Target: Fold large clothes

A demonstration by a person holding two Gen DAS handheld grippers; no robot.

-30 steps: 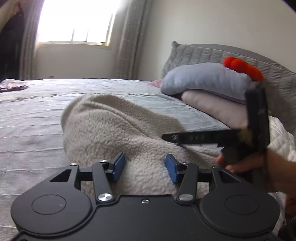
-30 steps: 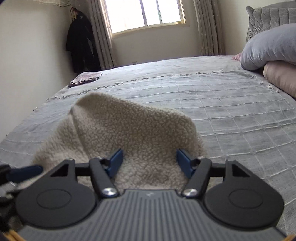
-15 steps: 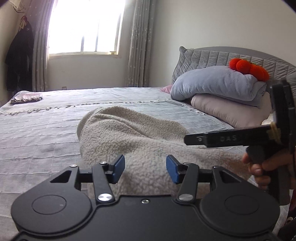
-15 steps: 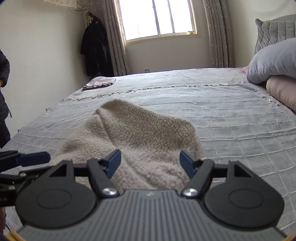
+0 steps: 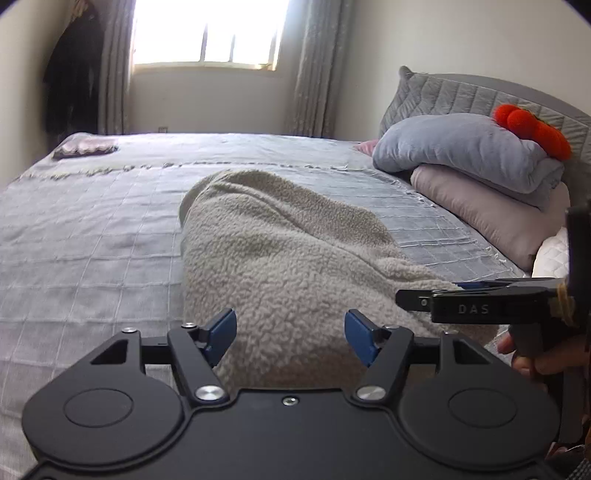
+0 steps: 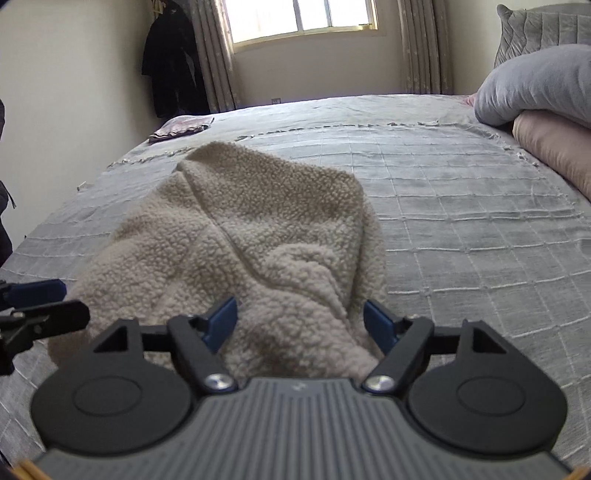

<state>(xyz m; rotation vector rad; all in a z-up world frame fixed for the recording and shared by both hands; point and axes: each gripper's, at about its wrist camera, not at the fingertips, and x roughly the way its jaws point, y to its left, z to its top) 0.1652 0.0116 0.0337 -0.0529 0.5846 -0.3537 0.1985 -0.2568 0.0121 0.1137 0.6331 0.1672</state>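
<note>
A cream fleece (image 5: 291,258) lies in a long bunched heap on the grey bedspread (image 5: 92,229), running from the near edge toward the middle of the bed; its far end rises in a rounded hump and creases run down its length.

The left tongs (image 5: 290,334) hover at the near end of the fleece with their blue pads (image 5: 221,328) spread wide apart — fleece shows between them, but nothing is clamped. The right tongs (image 6: 302,323) sit the same way at their part of the near end; their pads (image 6: 380,325) are apart too, the right pad just beside the fleece's edge.

In the left view the right tongs come in from the right side, low over the fleece, with a hand (image 5: 539,354) wrapped around the grip; in the right view the tips of the left tongs show at the left edge, just beside the fleece.

At the head of the bed a grey pillow (image 5: 461,147) lies on a pink pillow (image 5: 491,206), with a red plush thing (image 5: 532,131) on top; a small folded cloth (image 5: 85,149) rests at the far corner; a dark coat (image 6: 170,62) hangs by the curtain next to the window (image 6: 303,14).
</note>
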